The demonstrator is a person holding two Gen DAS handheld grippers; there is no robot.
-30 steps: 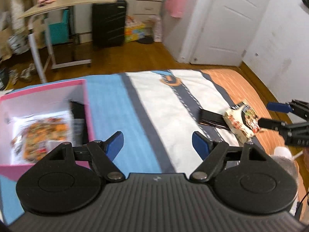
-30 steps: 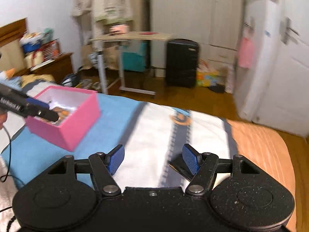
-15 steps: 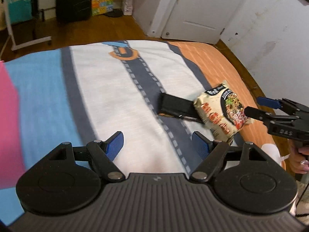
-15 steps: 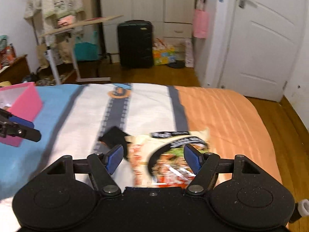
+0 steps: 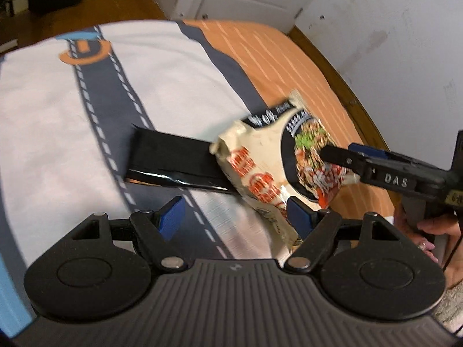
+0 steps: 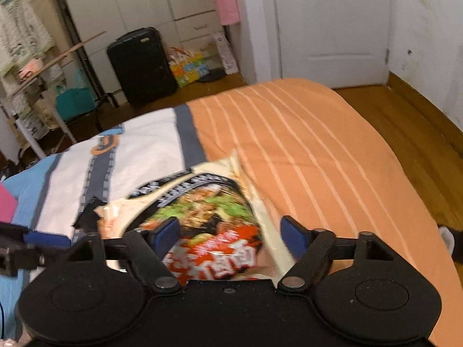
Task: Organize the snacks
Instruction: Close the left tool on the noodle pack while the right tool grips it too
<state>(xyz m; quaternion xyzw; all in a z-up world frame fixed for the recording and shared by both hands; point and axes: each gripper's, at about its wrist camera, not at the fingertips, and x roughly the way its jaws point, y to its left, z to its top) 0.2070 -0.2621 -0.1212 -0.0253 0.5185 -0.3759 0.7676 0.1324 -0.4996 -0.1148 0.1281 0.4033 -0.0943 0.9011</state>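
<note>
A cream noodle packet [image 5: 269,159] with a red and green picture lies on the bed, partly over a flat black packet [image 5: 170,162]. My left gripper [image 5: 235,217] is open just short of both packets. My right gripper [image 6: 231,232] is open with the noodle packet [image 6: 202,219] between its fingers. In the left wrist view the right gripper's fingers [image 5: 341,156] reach over the noodle packet from the right. A corner of the black packet [image 6: 88,217] shows beside the noodle packet.
The bed cover [image 5: 58,101] has blue, white, grey and orange bands. A corner of the pink box [image 6: 6,205] shows at the far left. A black suitcase [image 6: 141,66], a white door [image 6: 330,26] and wooden floor lie beyond the bed.
Both grippers have moved closer to the noodle packet. The right gripper's fingers now straddle it. The pink box has left the left wrist view.
</note>
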